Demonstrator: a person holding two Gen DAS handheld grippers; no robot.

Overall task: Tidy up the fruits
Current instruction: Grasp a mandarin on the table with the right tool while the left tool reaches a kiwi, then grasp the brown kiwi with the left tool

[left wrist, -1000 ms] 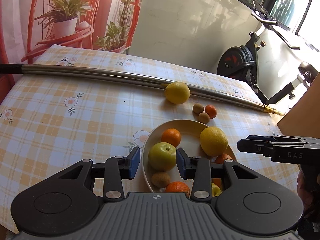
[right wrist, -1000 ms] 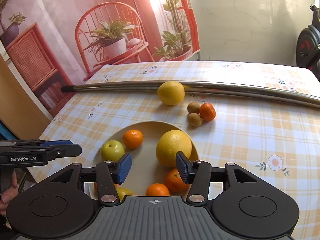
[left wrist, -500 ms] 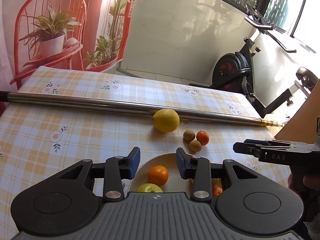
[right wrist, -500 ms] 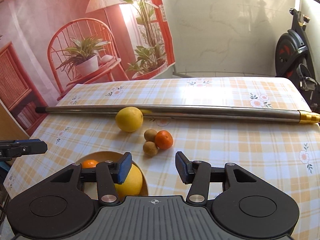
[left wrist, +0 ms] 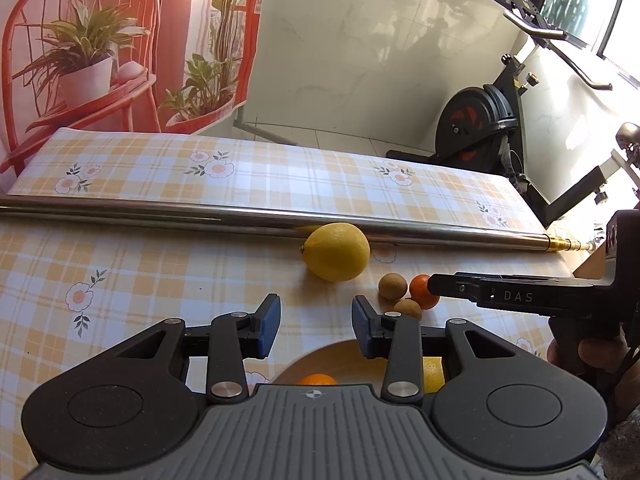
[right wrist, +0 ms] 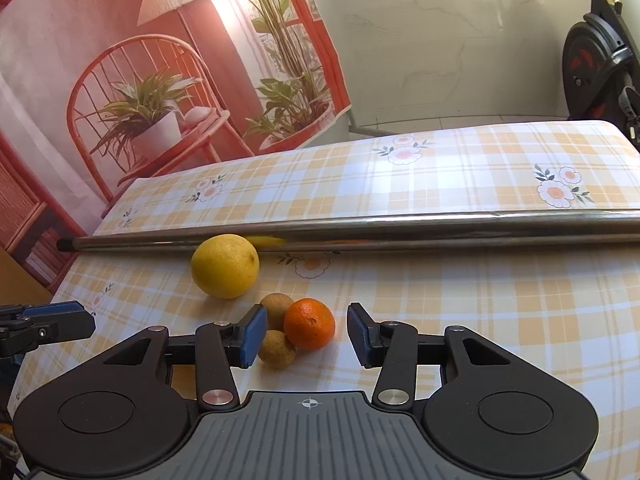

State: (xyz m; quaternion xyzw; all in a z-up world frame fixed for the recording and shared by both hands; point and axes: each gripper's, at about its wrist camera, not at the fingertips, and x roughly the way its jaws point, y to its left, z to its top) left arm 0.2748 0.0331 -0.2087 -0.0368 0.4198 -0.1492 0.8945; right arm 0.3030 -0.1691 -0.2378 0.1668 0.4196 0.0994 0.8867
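1. Right wrist view puts my right tongs [right wrist: 307,334] low over a small round orange mandarin [right wrist: 309,323] on the yellow-checked flowered tabletop [right wrist: 480,308]; their jaws are closing with the mandarin between them, pads not yet touching it.
2. Two small brown round fruits [right wrist: 277,349] touch the mandarin on its left, the nearer one just beside my left pad, and a large yellow lemon [right wrist: 225,266] lies against a long steel pole [right wrist: 400,230] beyond.
3. Left tongs [left wrist: 316,328] stand partly open and hold nothing, above the far rim of a tan shallow bowl [left wrist: 340,354] that already has an orange fruit [left wrist: 317,379] and a yellow fruit [left wrist: 432,372] in it.
4. I judge the step in hand to be picking up the loose mandarin for the bowl.
5. Next I need to close squarely on the mandarin without pinching the brown fruit, then lift and carry it back to the bowl.
6. Left wrist view shows "DAS" in pale letters on the side of my right tongs; I can read no other writing.
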